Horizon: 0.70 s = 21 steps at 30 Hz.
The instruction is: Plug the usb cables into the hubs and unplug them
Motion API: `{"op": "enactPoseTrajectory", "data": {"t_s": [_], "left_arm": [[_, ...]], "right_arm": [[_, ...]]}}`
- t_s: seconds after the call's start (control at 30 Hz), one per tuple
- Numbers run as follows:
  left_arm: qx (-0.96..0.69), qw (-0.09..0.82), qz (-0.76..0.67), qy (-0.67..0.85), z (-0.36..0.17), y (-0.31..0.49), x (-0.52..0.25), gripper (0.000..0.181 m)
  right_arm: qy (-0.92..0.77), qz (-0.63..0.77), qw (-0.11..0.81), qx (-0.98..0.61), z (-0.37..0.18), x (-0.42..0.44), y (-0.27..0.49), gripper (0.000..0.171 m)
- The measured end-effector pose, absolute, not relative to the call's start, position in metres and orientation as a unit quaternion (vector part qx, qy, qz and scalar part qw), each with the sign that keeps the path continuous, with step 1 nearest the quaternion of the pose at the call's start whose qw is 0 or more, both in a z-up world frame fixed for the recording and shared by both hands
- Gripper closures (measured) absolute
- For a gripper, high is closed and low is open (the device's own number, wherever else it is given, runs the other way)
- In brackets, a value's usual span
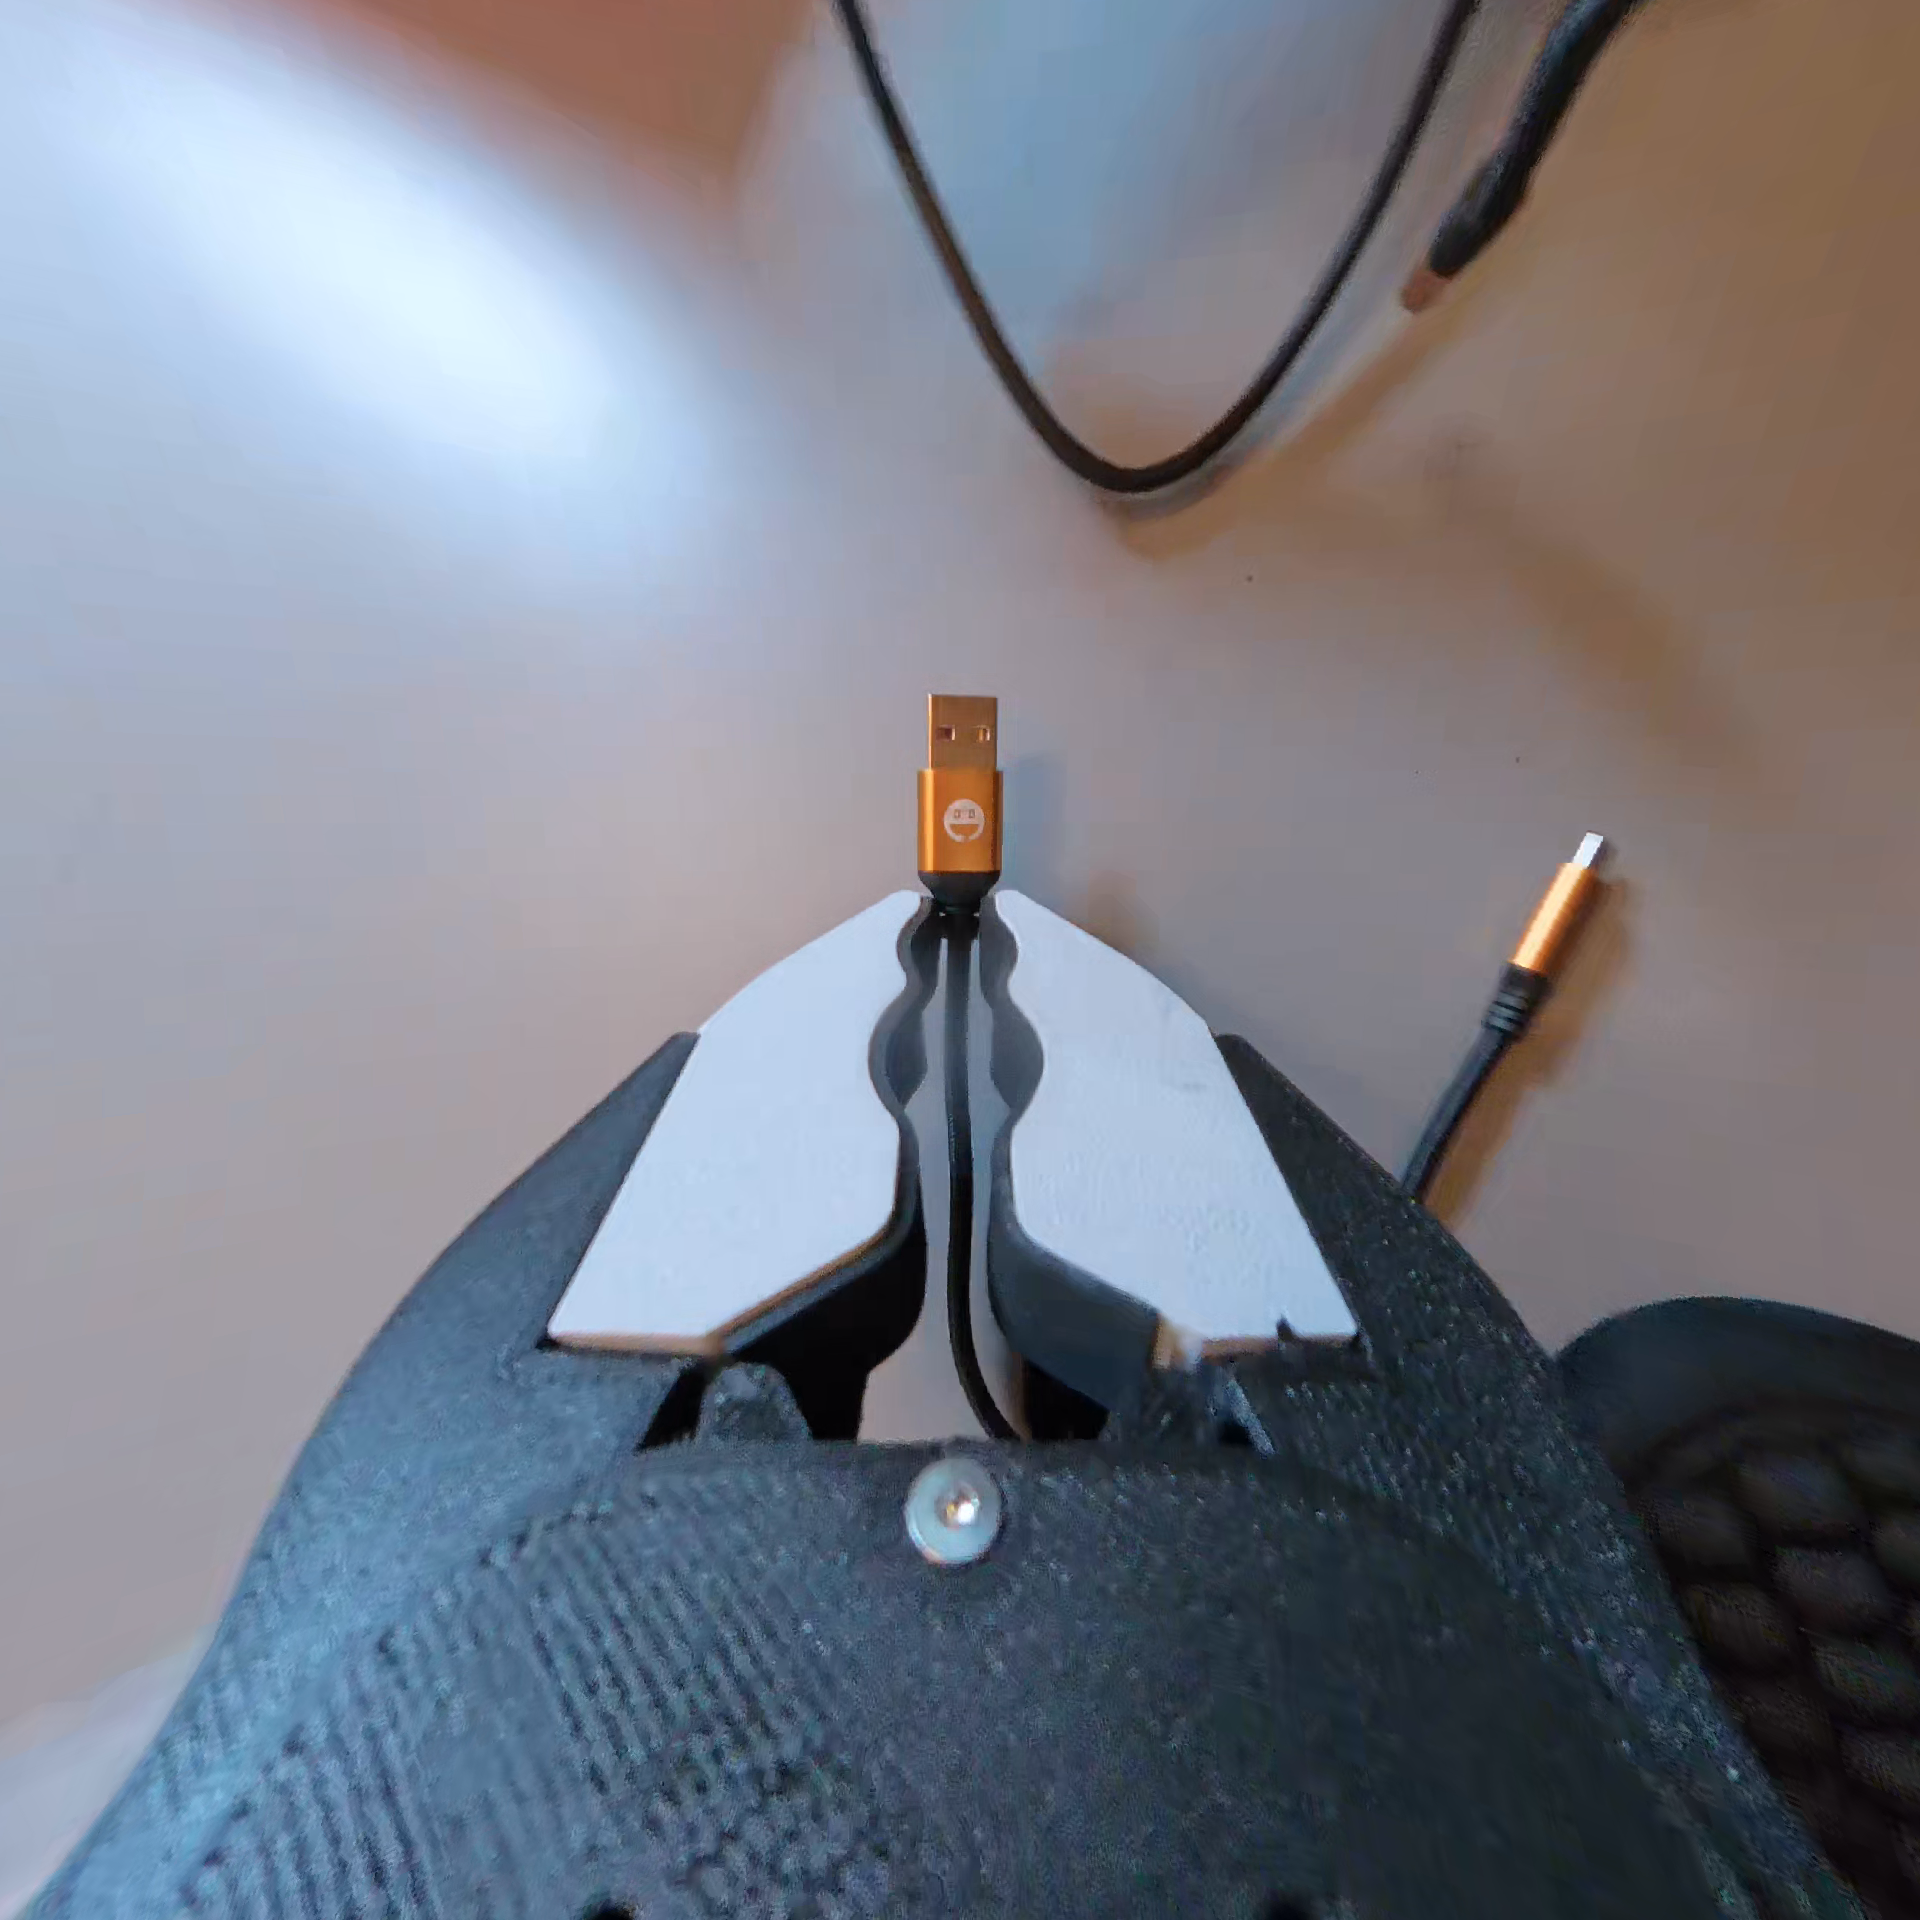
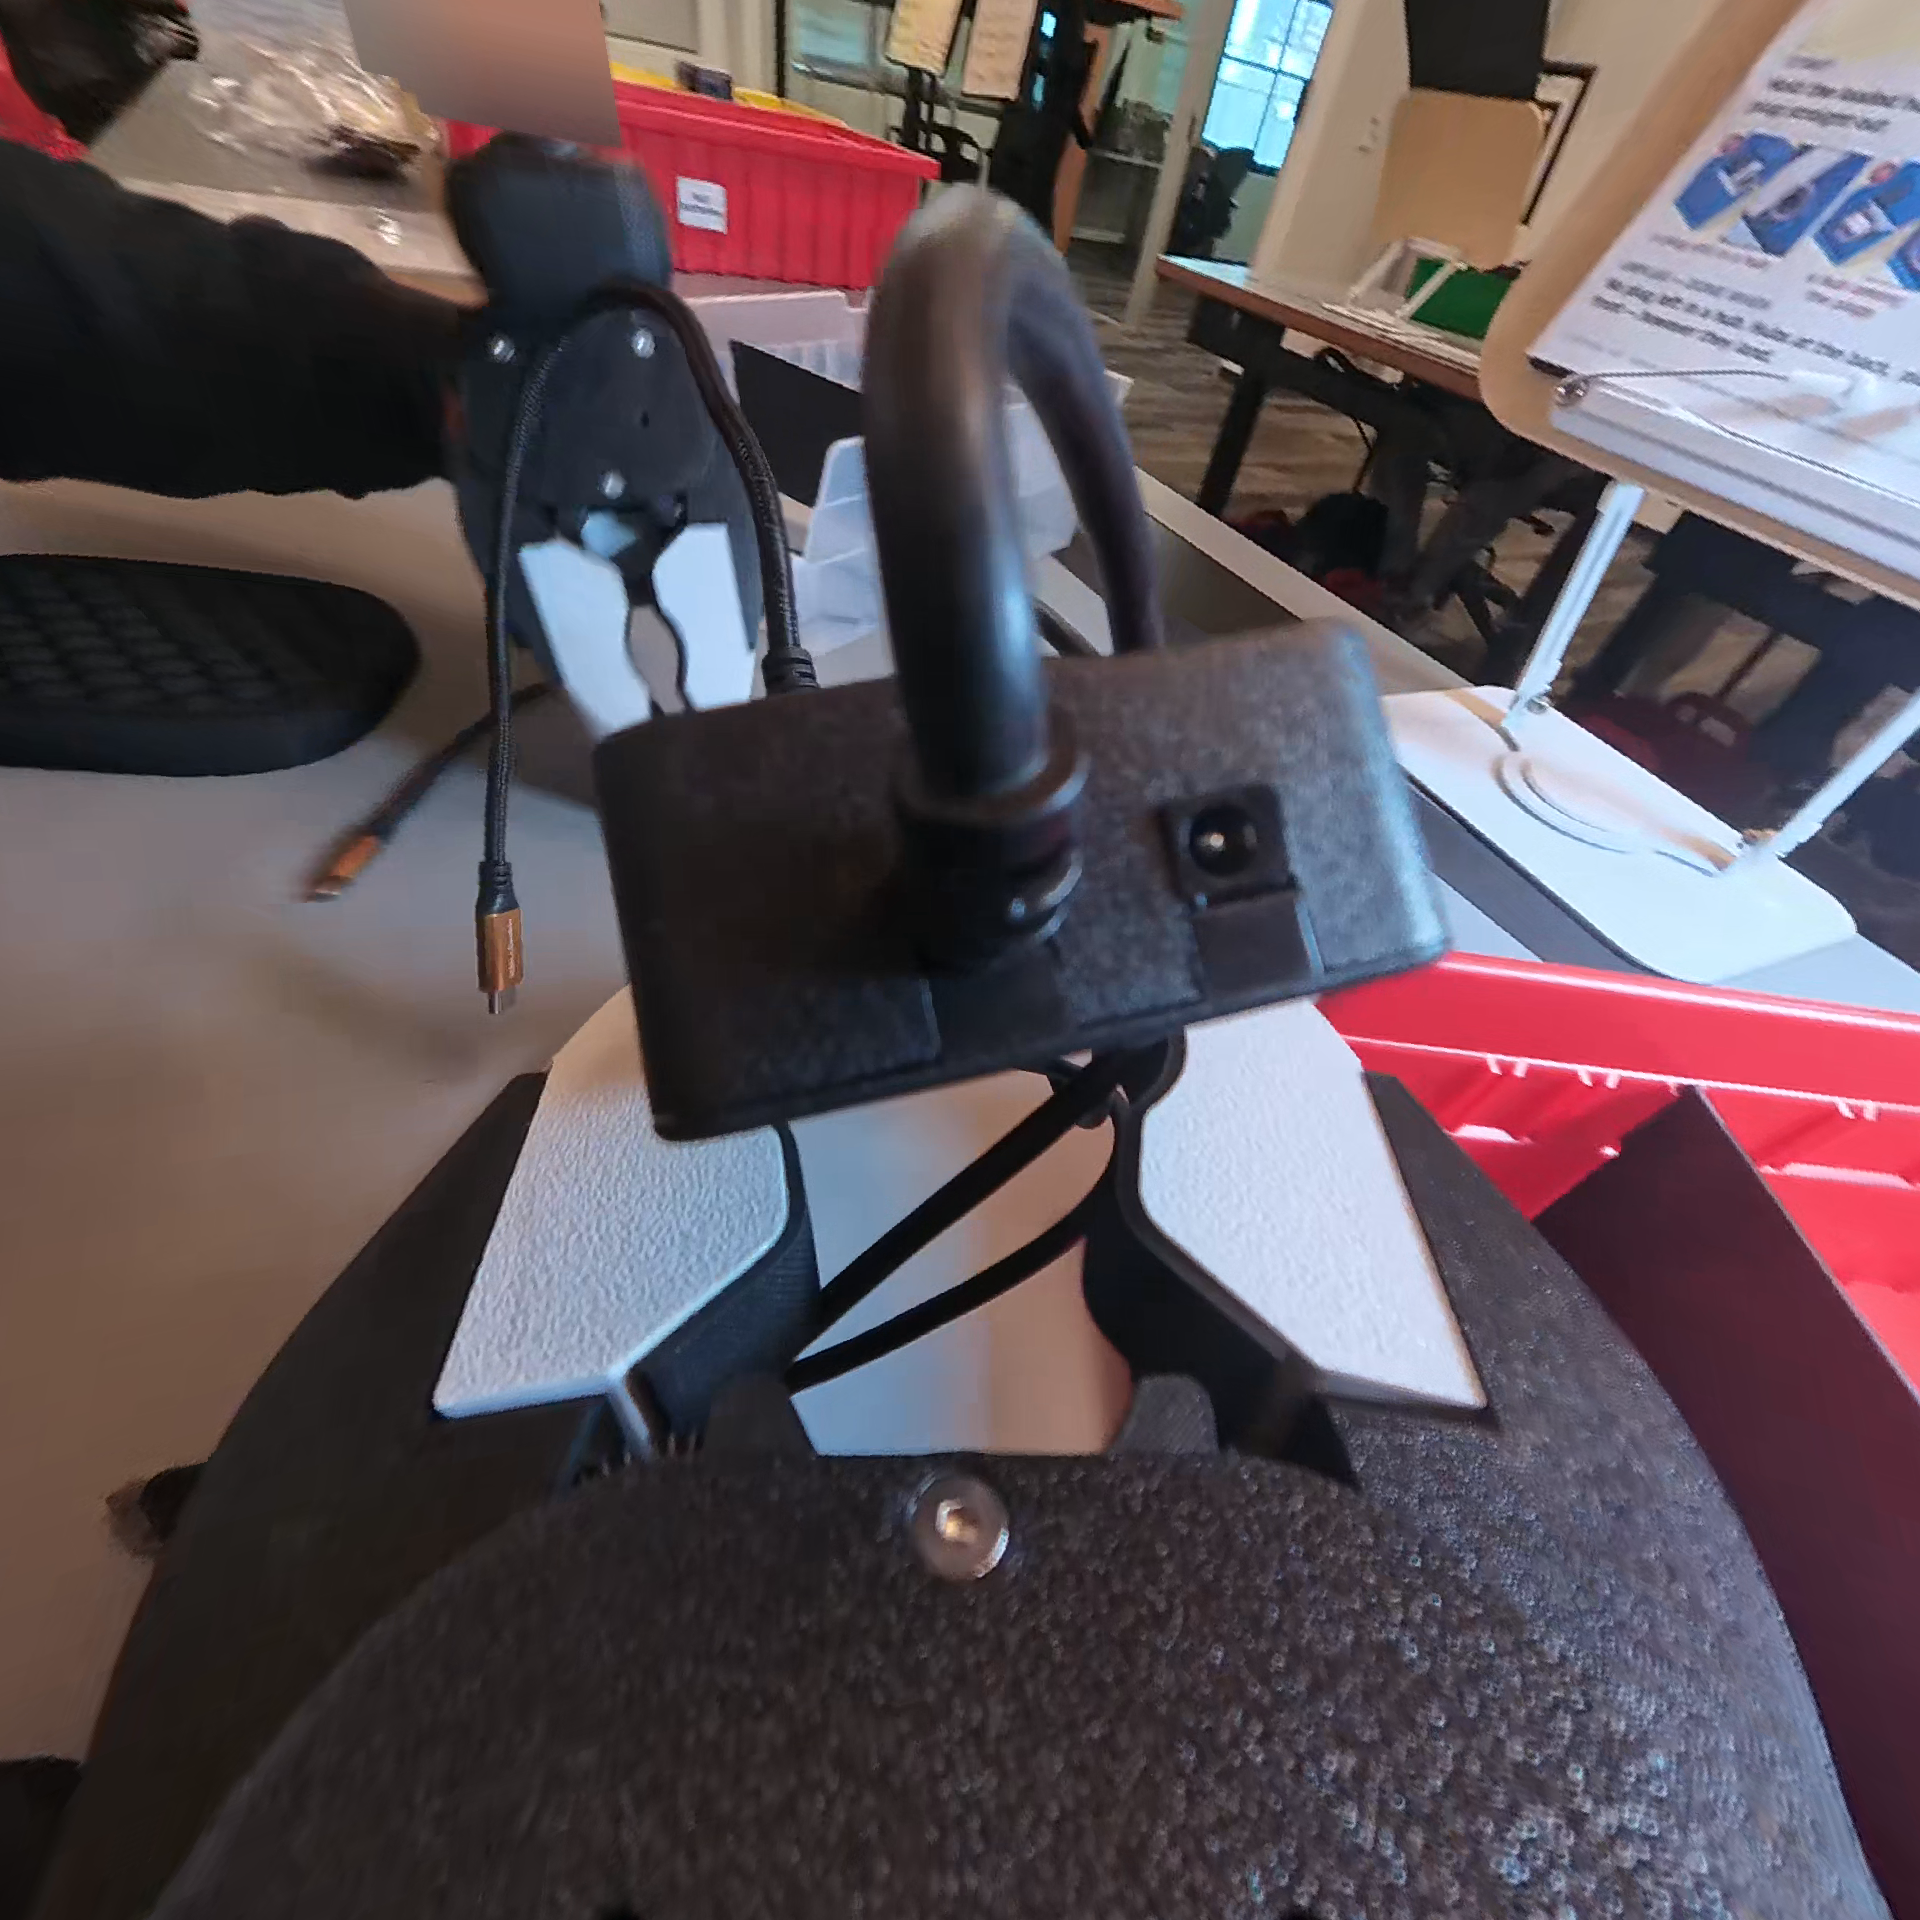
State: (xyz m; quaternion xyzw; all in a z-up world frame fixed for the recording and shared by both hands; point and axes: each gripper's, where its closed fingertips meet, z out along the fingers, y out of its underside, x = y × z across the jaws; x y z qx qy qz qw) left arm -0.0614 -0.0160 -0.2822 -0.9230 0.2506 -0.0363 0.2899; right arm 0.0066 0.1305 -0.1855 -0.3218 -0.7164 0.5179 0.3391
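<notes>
**Over the surface: plug in one grip, hub in the other**

At left, the left gripper (image 1: 958, 904) points down toward the pale surface (image 1: 416, 831), its white fingers (image 1: 790, 1122) closed on the black cord just behind an orange USB plug (image 1: 960, 800) that juts past the tips. A second orange-tipped cable (image 1: 1548, 925) lies nearby. Farther right, the right gripper (image 2: 966, 1091) is raised and tilted, its fingers (image 2: 613, 1247) clamping a black hub (image 2: 997, 883), whose thick cable (image 2: 966, 499) arches upward.

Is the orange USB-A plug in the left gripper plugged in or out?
Out: the orange USB-A plug shows bare metal, nothing around it.
</notes>
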Motion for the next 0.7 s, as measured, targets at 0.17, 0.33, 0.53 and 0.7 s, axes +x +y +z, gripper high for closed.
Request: {"op": "enactPoseTrajectory", "data": {"t_s": [0.17,0.33,0.53,0.7], "left_arm": [[-0.918,0.360,-0.048,0.157,-0.220,-0.035,-0.076,0.174],[-0.902,0.399,-0.086,0.141,-0.152,-0.049,-0.055,0.174],[-0.914,0.348,-0.138,0.156,-0.129,-0.040,-0.011,0.174],[-0.943,0.249,-0.122,0.184,-0.157,-0.010,0.009,0.174]], "right_arm": [[-0.720,0.520,0.333,-0.315,-0.186,0.007,0.126,0.108],[-0.737,0.489,0.340,-0.320,-0.192,0.003,0.120,0.108],[-0.775,0.392,0.370,-0.331,-0.204,-0.008,0.112,0.108],[-0.807,0.342,0.377,-0.300,-0.206,-0.008,0.090,0.108]]}}
